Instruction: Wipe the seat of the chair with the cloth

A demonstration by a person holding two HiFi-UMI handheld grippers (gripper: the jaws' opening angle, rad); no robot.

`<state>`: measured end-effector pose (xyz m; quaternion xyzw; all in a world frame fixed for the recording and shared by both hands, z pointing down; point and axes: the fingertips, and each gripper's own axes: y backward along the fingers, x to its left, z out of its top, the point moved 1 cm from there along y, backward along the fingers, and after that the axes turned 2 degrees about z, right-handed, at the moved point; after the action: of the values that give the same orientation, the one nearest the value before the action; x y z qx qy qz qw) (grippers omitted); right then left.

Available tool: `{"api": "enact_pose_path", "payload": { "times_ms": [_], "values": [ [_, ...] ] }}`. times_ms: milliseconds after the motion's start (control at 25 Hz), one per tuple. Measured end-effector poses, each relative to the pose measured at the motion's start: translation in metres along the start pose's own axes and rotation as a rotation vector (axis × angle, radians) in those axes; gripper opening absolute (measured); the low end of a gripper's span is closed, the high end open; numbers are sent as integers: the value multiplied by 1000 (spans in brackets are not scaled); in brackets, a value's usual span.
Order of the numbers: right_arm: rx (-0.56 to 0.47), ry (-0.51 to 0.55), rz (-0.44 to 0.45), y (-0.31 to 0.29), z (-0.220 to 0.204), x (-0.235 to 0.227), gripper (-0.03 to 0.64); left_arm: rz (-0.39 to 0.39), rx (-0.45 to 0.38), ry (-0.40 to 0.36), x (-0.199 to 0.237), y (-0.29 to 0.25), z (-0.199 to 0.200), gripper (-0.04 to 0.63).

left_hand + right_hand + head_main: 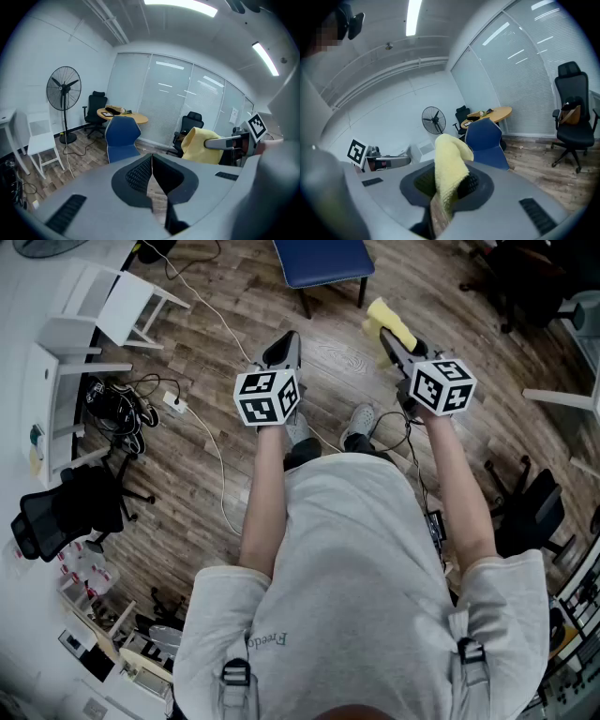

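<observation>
A blue chair [322,261] stands on the wooden floor ahead of me, its seat at the top of the head view; it also appears as the blue chair [121,138] and the blue chair [486,143] in the two gripper views. My right gripper [392,343] is shut on a yellow cloth [390,326], which hangs folded between its jaws as the yellow cloth [449,171]. My left gripper [285,350] is shut with nothing in it. Both are held short of the chair, in the air.
A white chair [103,310] and cables with a power strip [174,405] lie at the left. Black office chairs [70,507] stand left and right. A standing fan [64,89] and a round wooden table [123,115] are behind the blue chair.
</observation>
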<state>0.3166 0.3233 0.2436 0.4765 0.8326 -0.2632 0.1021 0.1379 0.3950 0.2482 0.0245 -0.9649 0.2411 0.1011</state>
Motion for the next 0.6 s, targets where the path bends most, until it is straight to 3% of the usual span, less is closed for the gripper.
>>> {"api": "enact_pose_path", "payload": {
  "times_ms": [200, 400, 600],
  "values": [
    [-93, -108, -119, -5, -12, 23, 69, -52, 17, 62, 18, 19, -13, 28],
    [-128, -164, -179, -18, -32, 51, 69, -95, 36, 44, 43, 29, -19, 28],
    [-197, -260, -206, -35, -47, 74, 71, -180, 36, 140, 68, 36, -19, 28]
  ]
}}
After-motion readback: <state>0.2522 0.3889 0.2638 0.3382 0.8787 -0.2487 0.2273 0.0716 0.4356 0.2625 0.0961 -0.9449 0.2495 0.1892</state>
